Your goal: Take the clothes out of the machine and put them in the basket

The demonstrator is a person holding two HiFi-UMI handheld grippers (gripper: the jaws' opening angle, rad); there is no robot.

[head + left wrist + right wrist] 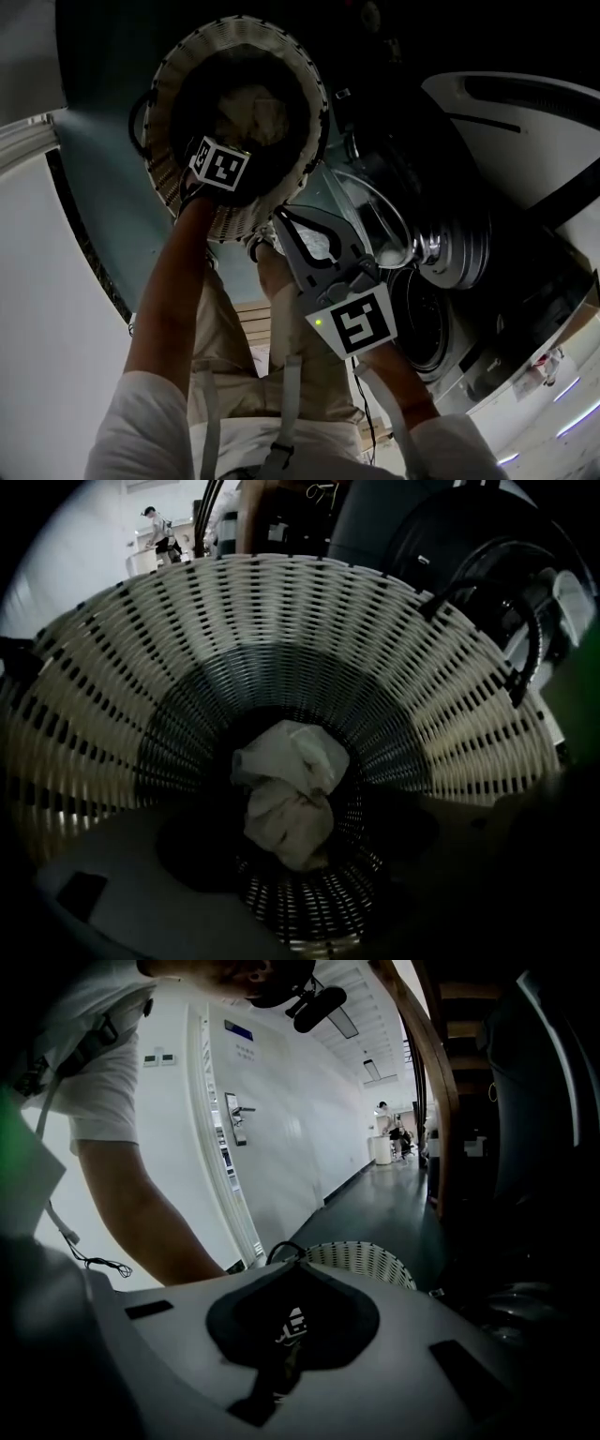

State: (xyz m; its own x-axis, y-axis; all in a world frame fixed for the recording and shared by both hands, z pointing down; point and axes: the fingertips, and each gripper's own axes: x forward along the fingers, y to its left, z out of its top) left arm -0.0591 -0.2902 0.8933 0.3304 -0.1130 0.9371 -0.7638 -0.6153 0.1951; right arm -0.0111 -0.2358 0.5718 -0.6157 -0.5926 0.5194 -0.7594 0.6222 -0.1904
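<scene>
Sleeves (141, 422) in white and beige trousers (234, 356) fill the near edge of the head view, and both bare forearms reach down from there. The right gripper (281, 220), the nearer of the two, hangs just outside the wicker basket (281, 56), between it and the washing machine (506, 131). Its jaws meet at the tips with nothing between them. Its own view looks over those closed tips to the basket's rim and a white door (272, 1138) further off. The left gripper (312, 829) is down inside the basket, pointing steeply at its bottom. Its marker cube (222, 166) and the hand behind it cover part of the near rim in the head view. Its jaws stand wide apart and grip nothing. Framed between them, on the dark woven bottom of the basket, lies a crumpled pale garment (286, 794) (white to cream, bunched so tightly that its kind cannot be told), and the pads do not press on it. The basket is pale weave with black handles and stands on a teal floor (103, 187). Right of it the machine's round door (375, 225) hangs open beside the dark drum (422, 323).
</scene>
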